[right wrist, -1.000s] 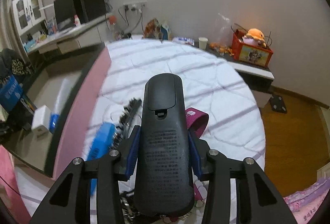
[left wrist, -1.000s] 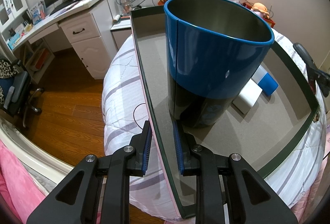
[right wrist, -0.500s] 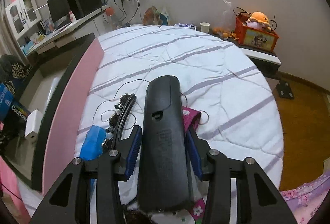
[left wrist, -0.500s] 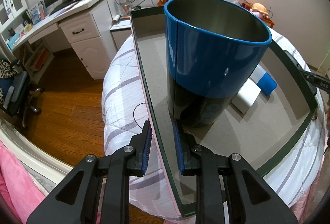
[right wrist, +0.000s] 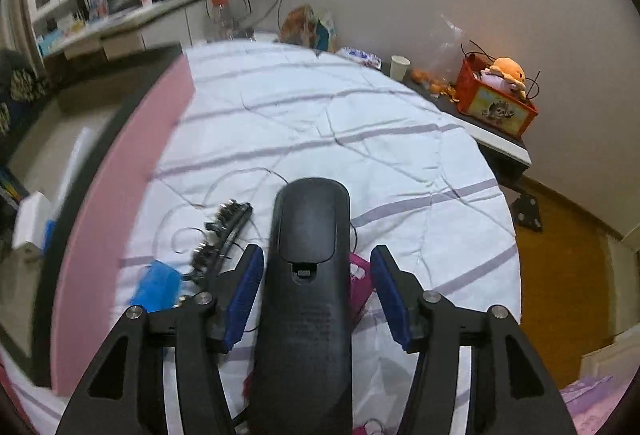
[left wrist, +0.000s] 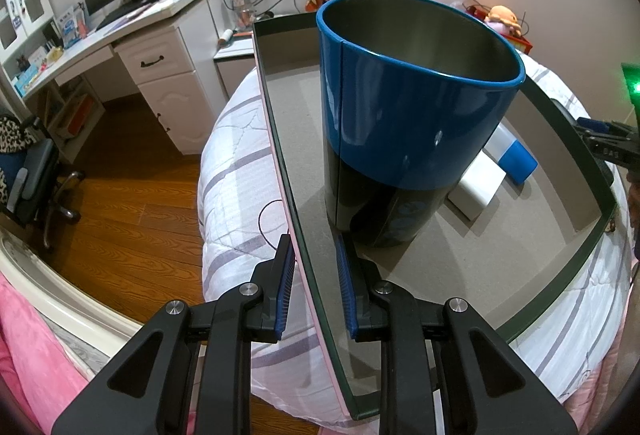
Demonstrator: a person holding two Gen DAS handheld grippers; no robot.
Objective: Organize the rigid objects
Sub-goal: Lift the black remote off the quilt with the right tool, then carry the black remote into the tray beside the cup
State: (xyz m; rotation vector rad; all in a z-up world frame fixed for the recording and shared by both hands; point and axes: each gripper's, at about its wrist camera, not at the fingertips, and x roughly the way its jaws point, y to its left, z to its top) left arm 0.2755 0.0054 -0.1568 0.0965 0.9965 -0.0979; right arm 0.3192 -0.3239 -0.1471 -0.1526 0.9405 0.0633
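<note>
My left gripper is shut on the near side wall of a shallow box, pink outside with a dark green rim. A tall blue and black tin stands upright in the box, just beyond the fingers. Behind it lie a white block and a blue-and-white piece. Over the bed, my right gripper has its jaws opening. A black handset lies lengthwise between them, and both pads stand clear of its sides.
On the striped quilt to the left of the handset lie a black spiked band, a blue item and thin cables. A pink item lies under the handset. The box's pink wall runs along the left.
The right gripper's pads have spread away from the black handset, which they clamped before, and the gripper has sunk toward the quilt. The left gripper and the box have not moved.
</note>
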